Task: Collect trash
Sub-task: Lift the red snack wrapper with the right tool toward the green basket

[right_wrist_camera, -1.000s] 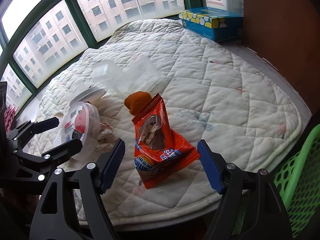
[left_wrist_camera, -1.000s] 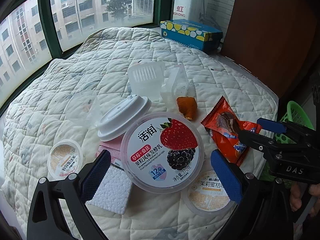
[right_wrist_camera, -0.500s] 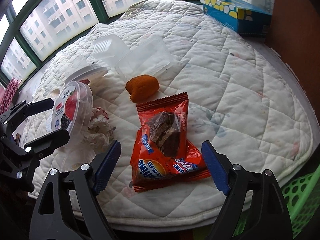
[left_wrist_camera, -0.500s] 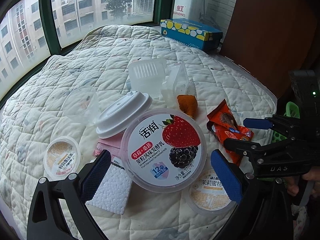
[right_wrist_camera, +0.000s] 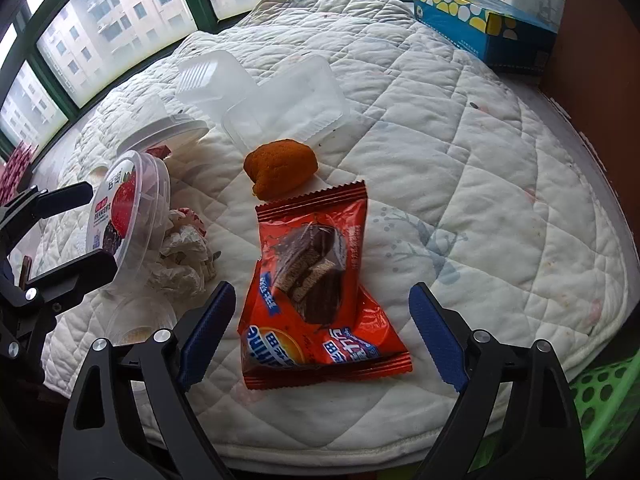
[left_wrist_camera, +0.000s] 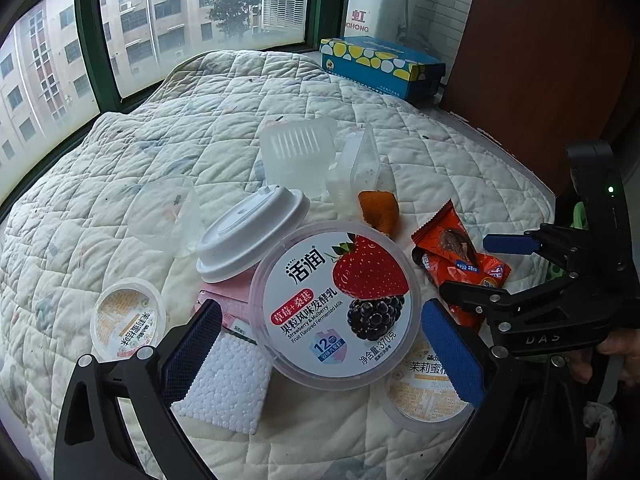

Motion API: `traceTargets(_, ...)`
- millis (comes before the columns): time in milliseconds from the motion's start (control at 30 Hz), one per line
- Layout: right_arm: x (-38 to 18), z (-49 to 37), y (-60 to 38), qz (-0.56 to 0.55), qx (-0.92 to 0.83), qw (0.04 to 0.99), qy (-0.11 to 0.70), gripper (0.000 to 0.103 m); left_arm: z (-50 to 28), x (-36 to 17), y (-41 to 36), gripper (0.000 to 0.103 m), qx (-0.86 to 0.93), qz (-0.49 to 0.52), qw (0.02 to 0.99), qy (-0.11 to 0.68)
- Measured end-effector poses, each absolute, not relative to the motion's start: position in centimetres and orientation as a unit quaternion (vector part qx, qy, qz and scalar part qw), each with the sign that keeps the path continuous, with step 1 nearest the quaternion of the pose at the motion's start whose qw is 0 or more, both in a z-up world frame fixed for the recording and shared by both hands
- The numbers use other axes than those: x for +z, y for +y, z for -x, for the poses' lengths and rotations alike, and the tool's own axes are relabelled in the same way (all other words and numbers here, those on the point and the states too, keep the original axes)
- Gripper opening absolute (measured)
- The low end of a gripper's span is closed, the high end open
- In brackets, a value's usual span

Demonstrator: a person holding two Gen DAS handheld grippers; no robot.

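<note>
A red snack wrapper (right_wrist_camera: pixel 316 288) lies flat on the white quilt (right_wrist_camera: pixel 480 200) near its front edge. My right gripper (right_wrist_camera: pixel 320 332) hangs over the wrapper's near end with its jaws opening. The wrapper lies between the blue pads (right_wrist_camera: pixel 204 328), which do not touch it. In the left wrist view this gripper (left_wrist_camera: pixel 480 268) comes in from the right over the same wrapper (left_wrist_camera: pixel 452 252). My left gripper (left_wrist_camera: pixel 320 344) is shut on a strawberry yogurt tub (left_wrist_camera: pixel 336 304). The tub is tilted on its edge with its lid towards the camera, and also shows in the right wrist view (right_wrist_camera: pixel 124 216).
An orange food piece (right_wrist_camera: pixel 280 168), clear plastic boxes (right_wrist_camera: pixel 280 100), a white cup lid (left_wrist_camera: pixel 252 236), small sealed cups (left_wrist_camera: pixel 128 316), a foam block (left_wrist_camera: pixel 224 384) and crumpled paper (right_wrist_camera: pixel 184 256) lie on the quilt. A blue tissue box (left_wrist_camera: pixel 380 66) stands at the back. A green basket (right_wrist_camera: pixel 600 400) is below right.
My right gripper has come down and forward over the red wrapper, rolled a little, and its jaws have widened. The wrapper now lies flatter. The left gripper and the tub have not moved.
</note>
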State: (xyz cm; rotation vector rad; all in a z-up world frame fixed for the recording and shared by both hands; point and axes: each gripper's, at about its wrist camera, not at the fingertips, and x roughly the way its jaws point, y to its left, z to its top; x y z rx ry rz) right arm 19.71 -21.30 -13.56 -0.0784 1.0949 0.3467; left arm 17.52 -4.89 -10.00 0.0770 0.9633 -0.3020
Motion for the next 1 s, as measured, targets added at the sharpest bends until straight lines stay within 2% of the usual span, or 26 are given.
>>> traceTargets(67, -14.1, -19.9, -21.2, 0.045, 0.160, 0.835, 0.524, 0.083, -17.6, -10.1, -5.1, 0.097, -0.148, -0.042, 0.873, 0.463)
traceTargets(200, -13.8, -19.7, -21.9, 0.034, 0.154, 0.839, 0.521, 0.066, -17.7, -10.4, -5.6, 0.097, -0.149, -0.051, 0.871, 0.466)
traceTargets(433, -11.8, -18.1, -23.9, -0.019, 0.140, 0.850, 0.507, 0.065, -18.1, -10.8, -6.3, 0.096, -0.141, -0.073, 0.872, 0.462)
traceTargets(500, -10.9, -17.3, -24.3, -0.029, 0.137, 0.856, 0.498, 0.065, -18.0, -10.8, -6.3, 0.095, -0.141, -0.074, 0.874, 0.459)
traceTargets(533, -10.5, -16.9, -24.5, -0.034, 0.134, 0.859, 0.493, 0.065, -17.9, -10.7, -6.3, 0.089, -0.144, -0.071, 0.874, 0.458)
traceTargets(667, -8.9, -15.2, -25.6, -0.054, 0.126, 0.869, 0.474, 0.065, -17.5, -10.1, -6.3, 0.089, -0.144, -0.067, 0.877, 0.454)
traceTargets(1000, -5.1, -10.1, -30.4, -0.086, 0.072, 0.897, 0.427, 0.065, -14.9, -5.7, -7.0, 0.089, -0.171, -0.049, 0.892, 0.415)
